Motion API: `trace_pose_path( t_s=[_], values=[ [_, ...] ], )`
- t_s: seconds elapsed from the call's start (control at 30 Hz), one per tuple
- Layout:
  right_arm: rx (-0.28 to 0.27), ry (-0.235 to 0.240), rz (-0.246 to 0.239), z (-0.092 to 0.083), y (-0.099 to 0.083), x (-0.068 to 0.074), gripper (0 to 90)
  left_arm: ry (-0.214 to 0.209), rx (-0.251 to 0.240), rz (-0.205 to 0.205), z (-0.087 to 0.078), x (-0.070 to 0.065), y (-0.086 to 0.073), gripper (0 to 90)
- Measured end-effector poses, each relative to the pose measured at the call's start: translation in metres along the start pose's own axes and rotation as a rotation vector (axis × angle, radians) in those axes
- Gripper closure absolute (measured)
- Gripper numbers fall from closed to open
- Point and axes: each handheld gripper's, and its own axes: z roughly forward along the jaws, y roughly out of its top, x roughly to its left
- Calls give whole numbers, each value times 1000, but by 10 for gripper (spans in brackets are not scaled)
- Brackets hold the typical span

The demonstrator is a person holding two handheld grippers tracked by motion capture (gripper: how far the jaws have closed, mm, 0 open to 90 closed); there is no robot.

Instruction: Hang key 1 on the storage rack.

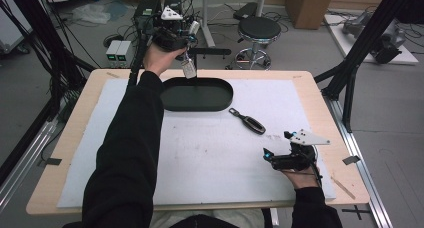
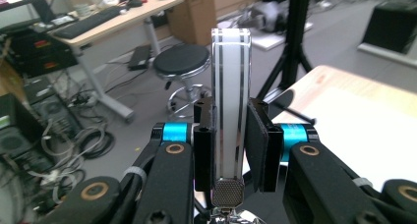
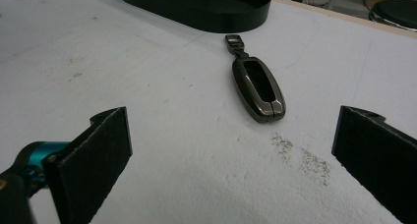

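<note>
Nearest the camera, my right gripper (image 1: 278,149) rests low at the near right of the white-covered wooden surface (image 1: 210,158), its jaws standing wide apart with nothing between them. Through them, in the right gripper view, I look straight at the dark metallic key-fob case with a small buckle loop (image 3: 258,86), which lies flat on the surface, a little ahead of the open jaws and untouched. A faint smear of dark grit marks the cover just in front of it.

Farther off, my left gripper (image 2: 231,153) is raised at the far edge, and its jaws are clamped on a flat white rectangular fob with silver edge stripes and a knurled metal end (image 2: 230,101). In the high view that fob (image 1: 189,67) hangs from the jaws just above the far rim of the black oval plastic tray (image 1: 197,94), which sits at the far middle of the surface and looks empty.

As I judge it, the job is sorting these pieces into the tray. The white fob is lifted and brought to the tray but not yet set down in it; the dark case has not been picked up at all. So roughly the first carry is nearly done, and the release plus the whole second pick and place are left.
</note>
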Motion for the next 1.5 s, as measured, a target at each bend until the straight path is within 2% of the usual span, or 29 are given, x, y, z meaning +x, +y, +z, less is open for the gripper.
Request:
trace_pose_path(
  t_s=[0.1,0.23,0.37,0.57,0.67,0.83,0.9,0.93,0.97,1.0,1.1,1.13,1.2,1.23,1.27,1.33,1.37,1.5],
  values=[
    [-2,-5,4,-1,-1,0,8,23,14,22,7,-1,-2,748],
    [2,-8,4,-1,-2,-1,8,33,20,28,12,-1,-3,749],
    [8,-11,1,-1,-2,0,8,41,-8,13,14,0,-2,749],
    [8,-19,-2,-2,-2,-1,8,50,-30,13,14,2,2,749],
    [10,-19,0,-2,-3,0,8,68,-34,14,15,4,3,749],
    [12,-18,0,-1,-3,0,8,88,-47,-10,17,10,2,746],
    [11,-17,0,-1,-3,0,8,105,-44,-42,16,11,2,730],
    [11,-16,1,-1,-3,-1,8,102,-51,-70,14,12,3,634],
    [11,-16,1,-1,-3,-1,8,95,-55,-91,14,13,4,634],
    [11,-18,-3,0,-3,-1,8,77,-55,-117,12,16,4,557],
    [10,-18,-4,-1,-2,0,8,74,-42,-104,11,18,2,331],
    [9,-16,-1,-2,-2,1,8,63,-20,-95,9,20,0,255],
    [8,-19,-2,-2,-3,0,8,47,1,-110,6,22,-2,149],
    [10,-21,-2,-3,-3,0,8,47,1,-110,6,22,-2,116],
    [8,-19,-1,-3,-3,0,8,30,37,-123,4,25,-4,96],
    [8,-19,-2,-3,-3,0,8,8,64,-117,0,26,-6,72],
    [8,-20,0,-3,-3,0,8,8,64,-117,0,26,-6,65],
    [14,-24,-5,-3,-3,0,8,-60,39,-126,-17,26,-14,65]
  ],
)
